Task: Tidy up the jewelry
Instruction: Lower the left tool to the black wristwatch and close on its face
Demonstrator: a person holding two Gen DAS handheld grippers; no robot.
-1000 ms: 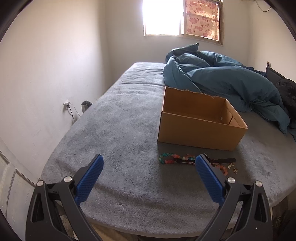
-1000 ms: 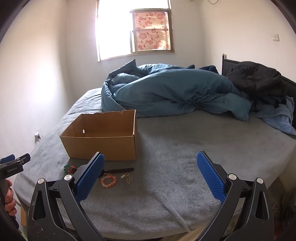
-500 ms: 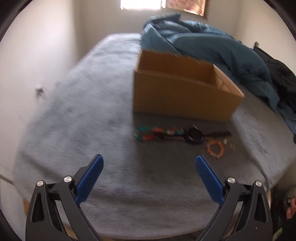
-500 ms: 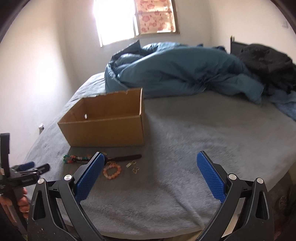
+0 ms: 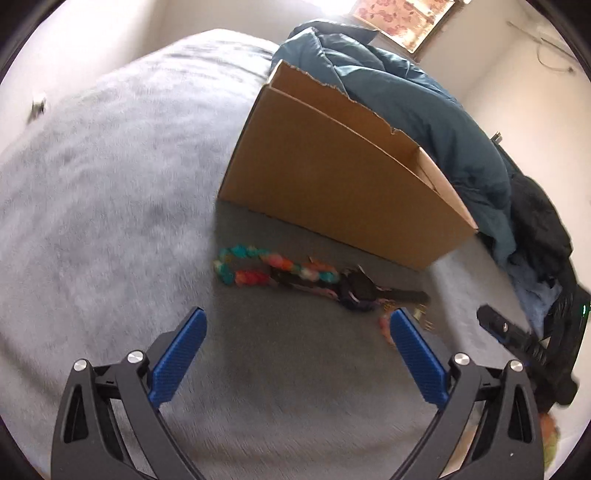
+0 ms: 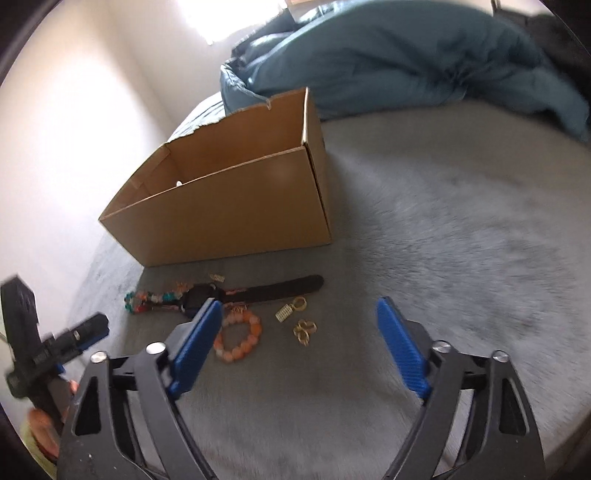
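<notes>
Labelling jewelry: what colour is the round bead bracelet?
Orange and pale peach bead bracelet, clearest in the right wrist view.

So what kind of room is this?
Most likely a bedroom. There is a wide bed with a fuzzy grey cover, a rumpled blue duvet heaped at its far end, and a window with a flowery curtain. Jewelry lies on the bed beside a cardboard box.

A bedroom — grey bed (image 6: 461,229), rumpled blue duvet (image 6: 388,55), curtained window (image 5: 399,20).
</notes>
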